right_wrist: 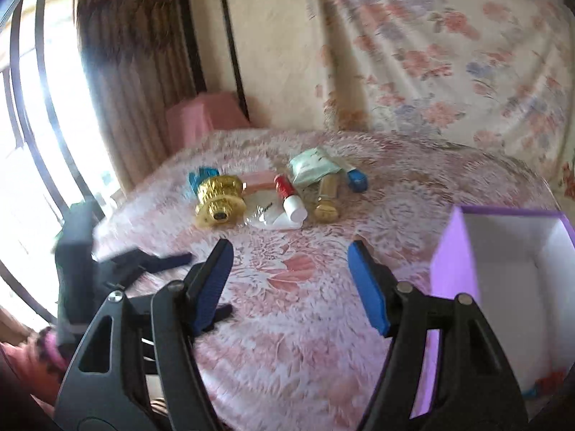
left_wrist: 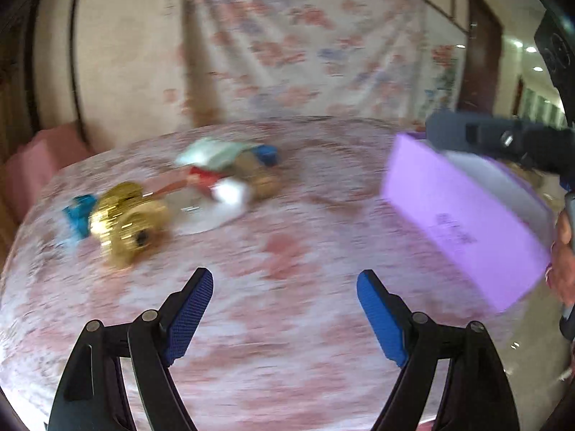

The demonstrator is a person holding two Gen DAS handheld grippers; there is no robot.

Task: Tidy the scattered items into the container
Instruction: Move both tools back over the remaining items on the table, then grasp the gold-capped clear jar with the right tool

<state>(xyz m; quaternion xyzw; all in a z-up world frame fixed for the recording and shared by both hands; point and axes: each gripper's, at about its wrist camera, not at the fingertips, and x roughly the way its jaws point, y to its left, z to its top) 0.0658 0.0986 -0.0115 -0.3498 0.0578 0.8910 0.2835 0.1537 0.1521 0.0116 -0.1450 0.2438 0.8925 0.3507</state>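
A cluster of small items lies on the round table: a gold jar point(right_wrist: 219, 197) point(left_wrist: 125, 222), a teal packet point(right_wrist: 201, 176), a red and white tube point(right_wrist: 289, 197), a gold bottle point(right_wrist: 327, 197), a pale green sachet point(right_wrist: 314, 168), a blue item point(right_wrist: 357, 179) and a pink box point(right_wrist: 257, 181). The open purple box point(right_wrist: 503, 273) point(left_wrist: 463, 222) stands at the right. My left gripper point(left_wrist: 284, 316) is open and empty above the cloth. My right gripper point(right_wrist: 289, 287) is open and empty, beside the purple box. The left view is blurred.
The table carries a pink floral cloth point(right_wrist: 287, 323). A pink stool point(right_wrist: 205, 118) stands behind the table's left side. A floral sheet point(right_wrist: 431, 54) hangs behind. A bright window and curtain point(right_wrist: 125, 72) are at the left.
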